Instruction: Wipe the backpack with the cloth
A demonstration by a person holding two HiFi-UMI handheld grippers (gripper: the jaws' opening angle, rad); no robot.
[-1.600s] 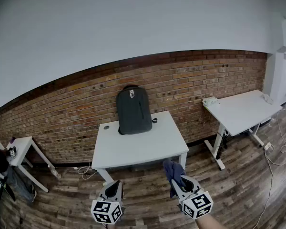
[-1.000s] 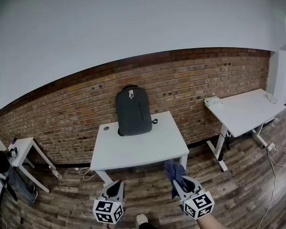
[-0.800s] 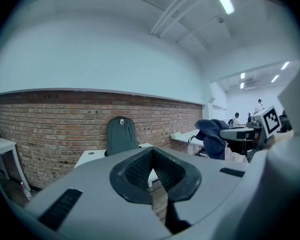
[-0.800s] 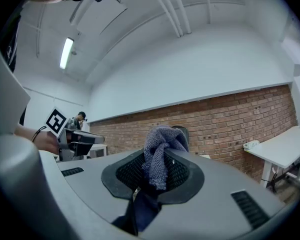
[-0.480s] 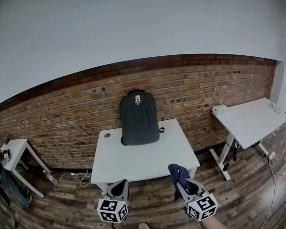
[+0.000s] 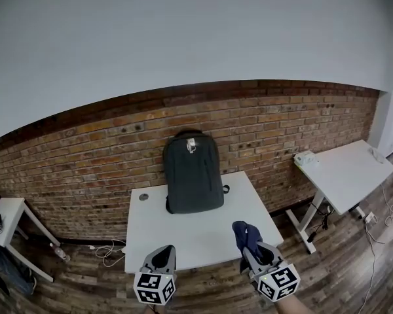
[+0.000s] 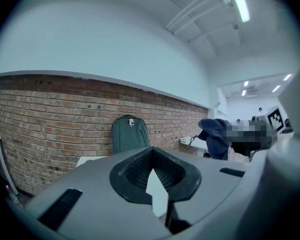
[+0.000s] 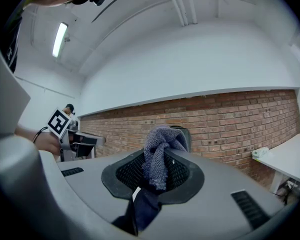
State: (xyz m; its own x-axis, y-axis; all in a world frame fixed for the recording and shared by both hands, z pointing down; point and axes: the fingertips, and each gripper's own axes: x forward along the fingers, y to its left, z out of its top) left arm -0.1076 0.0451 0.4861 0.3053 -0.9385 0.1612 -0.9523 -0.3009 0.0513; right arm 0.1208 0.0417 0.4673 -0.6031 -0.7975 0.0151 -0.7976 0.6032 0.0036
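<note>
A dark grey backpack (image 6: 193, 172) stands upright on the white table (image 6: 196, 234), leaning on the brick wall; it also shows in the left gripper view (image 7: 129, 134). My right gripper (image 6: 253, 250) hovers over the table's near right edge, shut on a dark blue cloth (image 6: 246, 235) that sticks up from its jaws (image 8: 160, 156). My left gripper (image 6: 162, 260) hangs at the table's near left edge with its jaws closed together and nothing between them. Both grippers are well short of the backpack.
A second white table (image 6: 344, 172) stands to the right with a small pale object (image 6: 306, 157) on its near corner. A small white side table (image 6: 3, 218) is at the far left. A small round thing (image 6: 143, 197) lies on the main table left of the backpack. Cables (image 6: 108, 248) lie on the wooden floor.
The view has closed in on the table; the backpack looks larger and nearer. Both grippers now reach the table's near edge, with the cloth still held in the right one.
</note>
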